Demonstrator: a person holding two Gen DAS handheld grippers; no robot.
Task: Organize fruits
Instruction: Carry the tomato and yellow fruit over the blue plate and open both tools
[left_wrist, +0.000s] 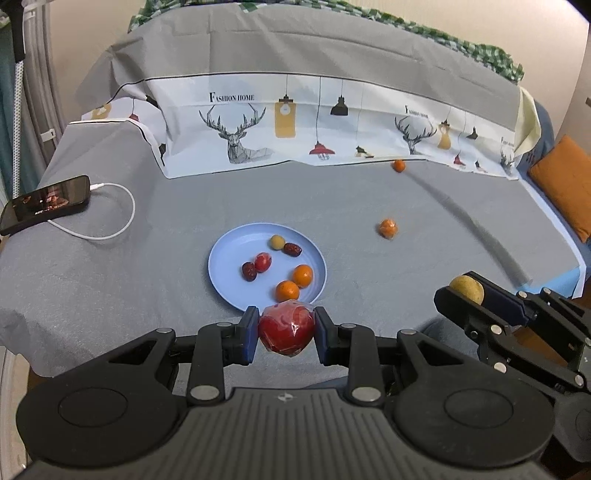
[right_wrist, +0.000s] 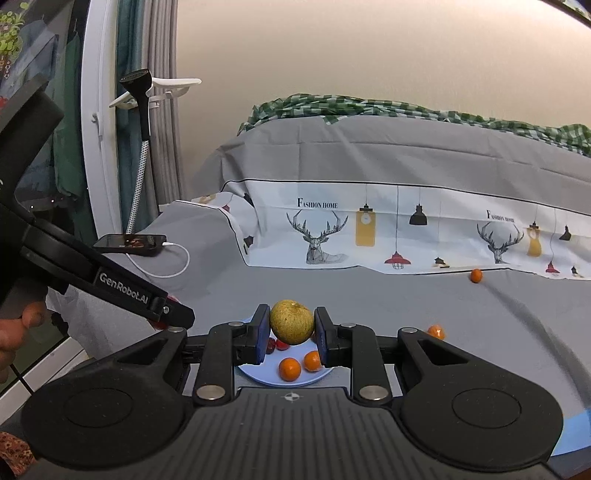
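Both hands are loaded: the left gripper (left_wrist: 286, 330) is clenched on a glossy red plastic-wrapped fruit (left_wrist: 287, 328), its blue pads pressed against either flank, while the right gripper (right_wrist: 291, 330) grasps a round yellow-green fruit (right_wrist: 292, 322) the same way. Both hang just short of the near rim of the round pale-blue plate (left_wrist: 221, 273), which sits mid-way across the grey sheet-covered bed (left_wrist: 110, 288), so this looks like a double delivery about to go in. The plate already carries two small oranges (left_wrist: 294, 283), two dark red dates, a small red fruit and a small yellowish one, which is presumably why everything is being funnelled there. The left view lays the whole plate open and shows the stragglers: a wrapped orange fruit (left_wrist: 388, 228) out on the sheet towards the right edge, and a small orange (left_wrist: 398, 165) at the far edge against the deer-print cloth (left_wrist: 236, 125). The right view hides most of the plate behind its own load, but it alone shows the person's fingers (right_wrist: 31, 317) on the left tool's handle.
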